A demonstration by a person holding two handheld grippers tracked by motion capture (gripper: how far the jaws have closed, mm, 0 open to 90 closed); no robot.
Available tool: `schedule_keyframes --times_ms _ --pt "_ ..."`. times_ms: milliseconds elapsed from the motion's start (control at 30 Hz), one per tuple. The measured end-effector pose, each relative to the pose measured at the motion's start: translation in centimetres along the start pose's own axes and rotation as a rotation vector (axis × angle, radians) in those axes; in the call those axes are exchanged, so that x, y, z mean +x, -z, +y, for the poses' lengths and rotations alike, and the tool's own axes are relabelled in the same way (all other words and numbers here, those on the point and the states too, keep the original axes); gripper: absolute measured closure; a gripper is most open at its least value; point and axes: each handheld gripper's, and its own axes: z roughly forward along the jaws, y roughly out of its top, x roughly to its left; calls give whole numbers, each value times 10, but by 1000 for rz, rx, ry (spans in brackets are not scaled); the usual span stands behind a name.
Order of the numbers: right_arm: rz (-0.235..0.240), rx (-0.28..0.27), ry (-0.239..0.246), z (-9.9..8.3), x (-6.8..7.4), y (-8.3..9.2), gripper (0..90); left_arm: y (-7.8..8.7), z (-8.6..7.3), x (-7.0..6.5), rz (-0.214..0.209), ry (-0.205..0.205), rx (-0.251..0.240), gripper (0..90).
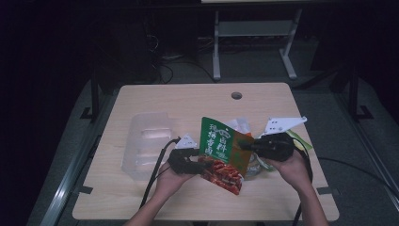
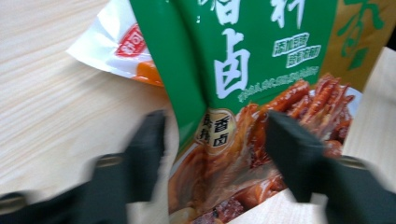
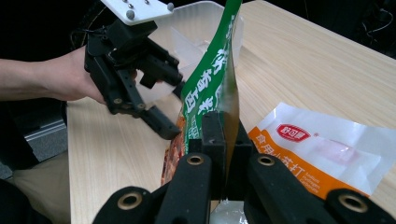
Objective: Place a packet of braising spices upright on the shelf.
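Observation:
A green pouch (image 1: 219, 146) printed with white characters and a picture of braised meat stands upright above the table. My right gripper (image 1: 242, 145) is shut on its right edge; in the right gripper view the jaws (image 3: 226, 126) clamp the thin edge of the pouch (image 3: 205, 88). My left gripper (image 1: 200, 162) is at the pouch's lower left corner. In the left gripper view its black jaws (image 2: 217, 140) stand apart on either side of the pouch's lower part (image 2: 261, 56), not pressing it. The right gripper view shows the left gripper (image 3: 173, 102) with spread jaws beside the pouch.
A clear plastic container (image 1: 146, 141) sits on the table's left half. A white and orange snack packet (image 3: 322, 149) lies flat behind the pouch, with another packet by the right hand (image 1: 301, 141). A cable hole (image 1: 236, 95) is near the far edge.

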Motion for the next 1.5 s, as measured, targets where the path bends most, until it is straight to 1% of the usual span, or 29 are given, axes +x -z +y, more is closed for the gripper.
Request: schedule_keyframes --times_ms 67,133,167,200,233,267,300,333,433,533,567,633,700,733,767,833,900,967,1033,1167,1233,1300,1333,1433,1467,1500 --pt "-5 -1 -5 -1 -1 -1 894 0 0 -1 2 -11 11 530" --pt "-12 0 -8 -2 -2 -1 894 1 0 -2 4 -7 1 646" --pt "-12 0 -8 -2 -2 -1 894 2 0 -1 2 -7 -6 646" --pt "-9 -3 -15 -3 -3 -1 894 3 0 -1 -6 1 -11 687" --pt "-13 -6 -21 -5 -4 0 894 3 -1 -1 -13 2 -14 764" --pt "-15 -8 -22 -5 -4 0 894 4 -1 -2 -13 -8 -11 785" --pt "-20 -8 -25 -5 -4 0 894 4 -1 -2 -13 -8 -11 809" --pt "-25 -8 -27 -6 -4 0 893 5 -1 -4 -13 -19 -17 834" --pt "-32 -9 -32 -6 -5 -1 891 8 -3 -7 -12 -23 -30 871" --pt "-38 -13 -57 -8 -7 -2 826 9 -6 -9 -1 -31 -42 875" --pt "-38 -10 -61 -9 -7 -3 791 10 -7 -10 3 -27 -47 876" --pt "-28 -8 -71 -11 -8 -5 723 10 -8 -10 10 -35 -49 878" --pt "-22 7 -94 -15 -9 -9 657 11 -10 -12 13 -30 -52 879" --pt "-14 10 -101 -19 -10 -11 654 12 -10 -12 16 -35 -53 879" --pt "-6 20 -110 -21 -11 -14 640 12 -11 -13 15 -29 -55 879" --pt "8 36 -134 -27 -12 -19 630 14 -11 -14 16 -42 -52 879" --pt "35 71 -156 -34 -12 -28 630 15 -12 -14 14 -41 -58 880" --pt "52 91 -161 -38 -11 -36 658 16 -12 -15 15 -42 -55 880" --pt "61 89 -156 -39 -9 -40 718 16 -13 -15 21 -45 -51 879" --pt "83 72 -163 -39 -10 -39 829 18 -14 -16 18 -42 -49 871" --pt "99 69 -170 -40 -11 -39 876 20 -14 -18 27 -52 -43 848" --pt "118 62 -162 -39 -9 -38 891 23 -15 -20 39 -62 -31 801" --pt "123 57 -156 -39 -7 -37 892 24 -15 -21 40 -58 -29 758" --pt "136 45 -136 -36 1 -34 896 33 -19 -27 32 -50 -42 637" --pt "138 38 -125 -34 5 -32 896 37 -20 -29 32 -54 -50 606" --pt "130 32 -114 -31 10 -31 897 40 -22 -31 39 -72 -50 587"
